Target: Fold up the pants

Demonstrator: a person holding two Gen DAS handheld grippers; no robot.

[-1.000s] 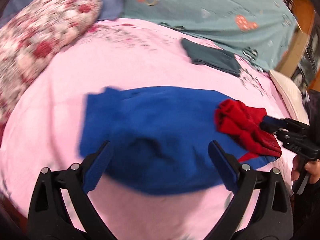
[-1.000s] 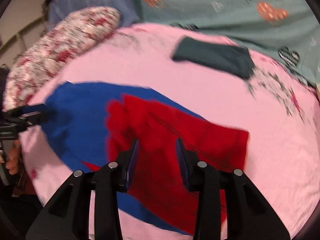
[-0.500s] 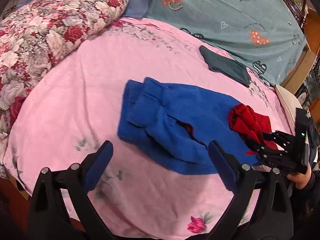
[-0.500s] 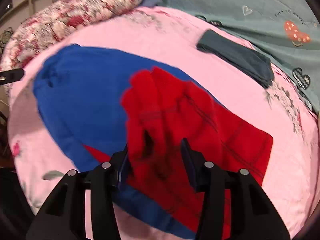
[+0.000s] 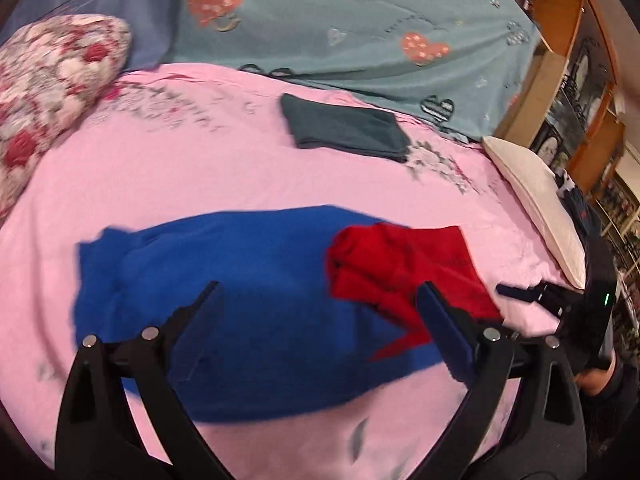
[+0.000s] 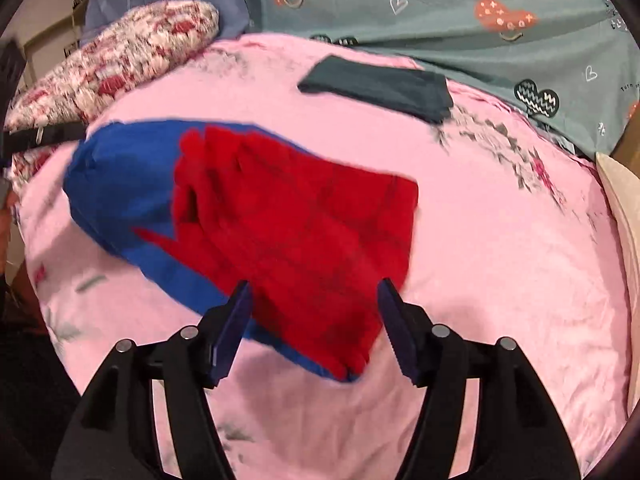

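Observation:
The blue and red pants (image 5: 248,280) lie folded in a heap on the pink bed sheet (image 5: 180,172). The blue part is on the left and the red part (image 5: 404,264) on the right. In the right wrist view the red part (image 6: 304,232) lies on top of the blue part (image 6: 124,176). My left gripper (image 5: 320,320) is open and empty above the near blue edge. My right gripper (image 6: 314,320) is open and empty over the near edge of the red part; it also shows at the right of the left wrist view (image 5: 520,292).
A folded dark green garment (image 5: 344,128) lies farther back on the bed. A floral pillow (image 5: 48,80) is at the left, a teal heart-print cover (image 5: 360,20) at the back, a cream pillow (image 5: 536,200) and wooden shelves (image 5: 560,52) at the right.
My right gripper has opened and let go of the red part, which now lies flat. My left gripper, open throughout, has shifted closer over the blue part.

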